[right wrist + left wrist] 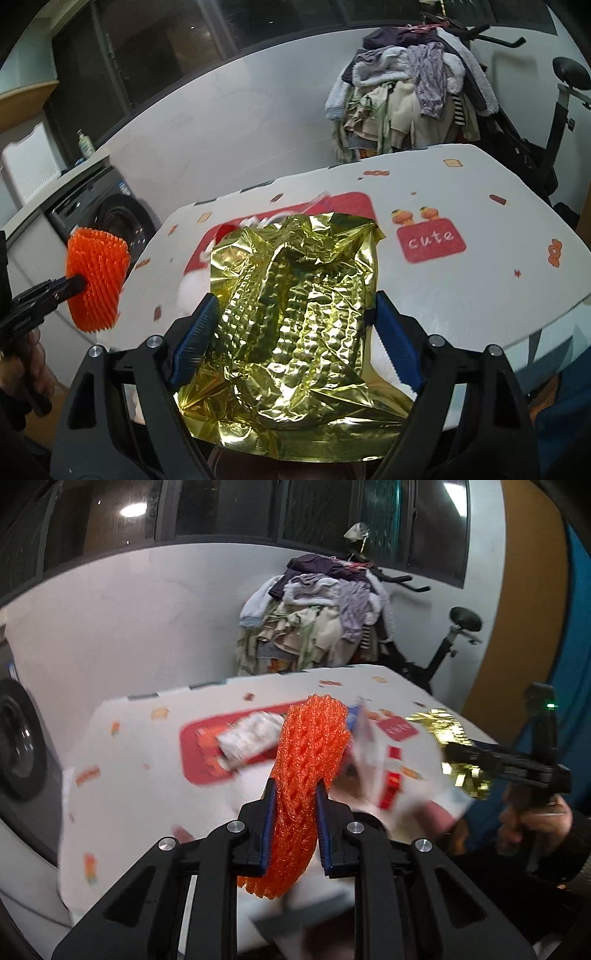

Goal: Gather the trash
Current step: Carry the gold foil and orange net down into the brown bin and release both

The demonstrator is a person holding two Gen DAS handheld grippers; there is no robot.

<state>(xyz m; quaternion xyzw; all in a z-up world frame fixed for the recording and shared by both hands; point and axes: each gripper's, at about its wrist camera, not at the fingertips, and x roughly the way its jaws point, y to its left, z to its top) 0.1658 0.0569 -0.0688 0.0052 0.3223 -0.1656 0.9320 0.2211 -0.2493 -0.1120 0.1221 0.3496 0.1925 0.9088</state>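
My left gripper (294, 794) is shut on an orange foam fruit net (310, 760), held upright above the table; it also shows in the right wrist view (96, 280) at the left. My right gripper (295, 306) is shut on a crumpled gold foil bag (295, 321), its blue pads (195, 339) pressing both sides. The foil bag (447, 734) and the right gripper show at the right in the left wrist view. Blurred paper and wrapper trash (251, 738) lies on the table (498, 266) beyond the net.
The table has a white cloth with red patches, one reading "cute" (432, 238). A clothes pile (406, 92) on an exercise bike (454, 642) stands behind it. A washing machine (110, 218) is at the left.
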